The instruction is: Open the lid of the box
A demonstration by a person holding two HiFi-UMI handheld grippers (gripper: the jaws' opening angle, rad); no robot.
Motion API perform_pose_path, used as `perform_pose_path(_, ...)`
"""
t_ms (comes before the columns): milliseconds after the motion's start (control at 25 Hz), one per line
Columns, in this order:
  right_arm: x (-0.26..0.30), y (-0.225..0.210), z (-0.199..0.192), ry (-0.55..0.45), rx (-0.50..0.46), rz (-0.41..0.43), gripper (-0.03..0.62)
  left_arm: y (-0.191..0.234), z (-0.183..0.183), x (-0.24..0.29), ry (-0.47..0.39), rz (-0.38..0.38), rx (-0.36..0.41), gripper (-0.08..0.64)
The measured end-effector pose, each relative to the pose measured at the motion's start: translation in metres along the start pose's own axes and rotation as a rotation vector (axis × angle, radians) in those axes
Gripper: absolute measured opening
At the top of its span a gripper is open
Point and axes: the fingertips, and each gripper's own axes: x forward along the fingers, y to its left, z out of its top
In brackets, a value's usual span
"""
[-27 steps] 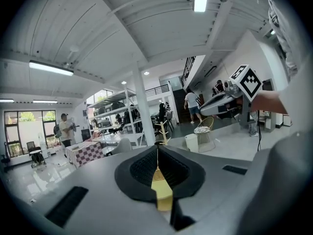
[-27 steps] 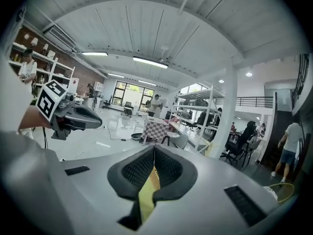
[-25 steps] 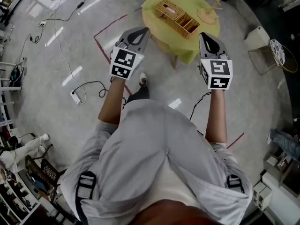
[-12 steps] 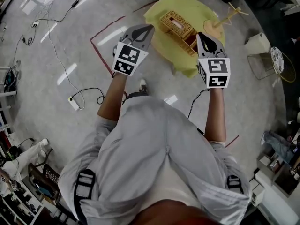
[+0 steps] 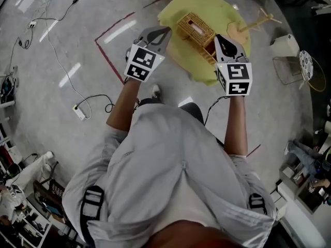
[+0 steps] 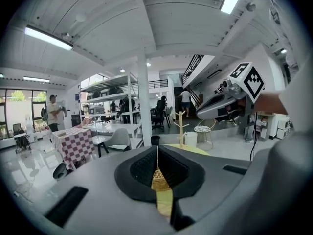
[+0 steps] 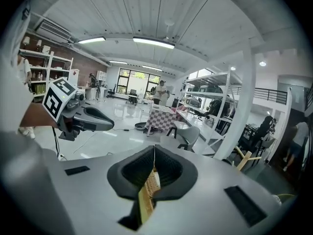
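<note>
A long wicker box lies on a round yellow table ahead of me in the head view. My left gripper hangs at the table's near left edge, just left of the box, jaws shut and empty. My right gripper is over the box's near right end, also shut with nothing held. Neither touches the box. In the left gripper view the closed jaws leave a slit that shows a strip of the box. The right gripper view shows the same past its closed jaws, with the box below.
A wooden branch-shaped stand sits on the table's far right. Red tape lines, cables and a power strip lie on the floor to the left. A white box and a round wire piece stand right of the table.
I have stepped toward the table; it and the box are nearer, and both grippers now reach its near edge. The jaws stayed shut.
</note>
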Motion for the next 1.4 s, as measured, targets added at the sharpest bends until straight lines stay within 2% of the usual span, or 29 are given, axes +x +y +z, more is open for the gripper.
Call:
perform_pose_path(240, 0.025, -0.006, -0.021, 0.034, -0.035, 0.117, 0.025, -0.008, -0.031, 0.030, 0.051, 0.014, -0.052, 0.031)
perform_pose_path(480, 0.053, -0.018, -0.040, 0.058, -0.082, 0.270, 0.025, -0.031, -0.061, 0.074, 0.133, 0.016, -0.111, 0.034)
perform_pose_path(560, 0.060, -0.018, -0.049, 0.064, -0.079, 0.321, 0.025, -0.040, -0.076, 0.087, 0.173, 0.023, -0.118, 0.129)
perform_pose_path(720, 0.069, -0.005, -0.071, 0.104, -0.096, 0.403, 0.025, -0.047, -0.113, 0.104, 0.228, 0.037, -0.158, 0.149)
perform_pose_path(1080, 0.086, -0.005, -0.125, 0.194, -0.071, 0.443, 0.025, -0.050, -0.183, 0.150, 0.335, 0.031, -0.205, 0.149)
perform_pose_path(1400, 0.093, -0.029, -0.151, 0.237, -0.017, 0.399, 0.025, -0.054, -0.207, 0.183, 0.394, 0.005, -0.193, 0.139)
